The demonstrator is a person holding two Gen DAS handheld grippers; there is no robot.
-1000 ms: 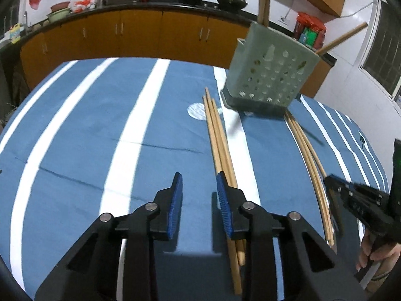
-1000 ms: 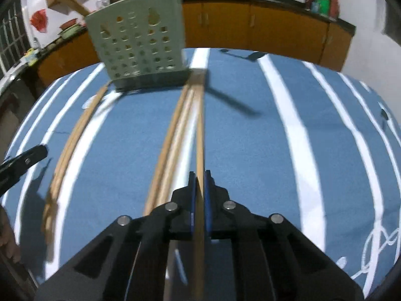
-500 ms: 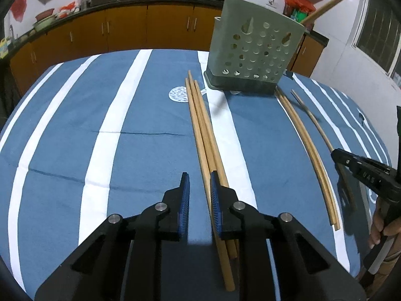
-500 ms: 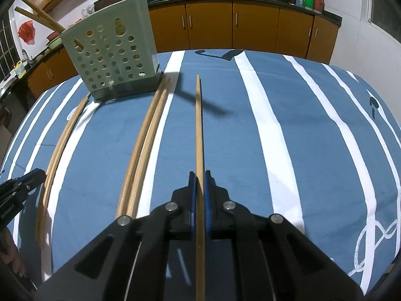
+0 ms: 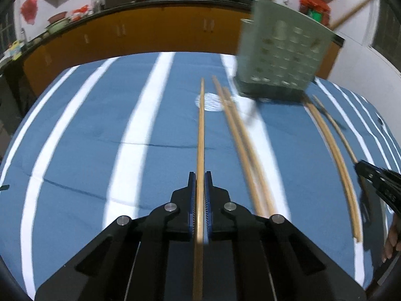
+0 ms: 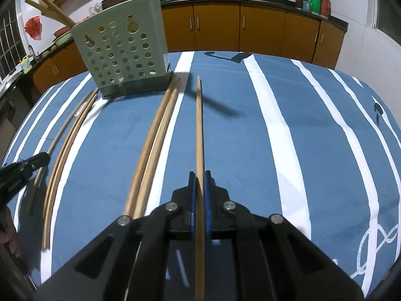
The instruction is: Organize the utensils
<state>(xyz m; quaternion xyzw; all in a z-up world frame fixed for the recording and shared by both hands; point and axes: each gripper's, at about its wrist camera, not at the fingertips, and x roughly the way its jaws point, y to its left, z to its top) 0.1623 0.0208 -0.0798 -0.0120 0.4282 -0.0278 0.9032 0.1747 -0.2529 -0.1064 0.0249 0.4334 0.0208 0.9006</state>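
My left gripper (image 5: 199, 183) is shut on a long wooden chopstick (image 5: 201, 130) that points toward the green perforated utensil holder (image 5: 283, 57). Two more chopsticks (image 5: 240, 138) lie on the cloth just right of it. My right gripper (image 6: 199, 183) is shut on another chopstick (image 6: 199, 125), held above the cloth and aimed just right of the holder (image 6: 122, 57). Two chopsticks (image 6: 155, 138) lie to its left. Several chopsticks stand in the holder.
The table has a blue cloth with white stripes (image 6: 275, 125). Thin curved sticks (image 5: 333, 155) lie right of the holder; they also show at the left in the right wrist view (image 6: 67, 138). Kitchen cabinets (image 6: 263, 30) run behind the table.
My left gripper has closed on one chopstick from the group of three and lifted it clear to the left. My right gripper has kept hold of its chopstick and raised it.
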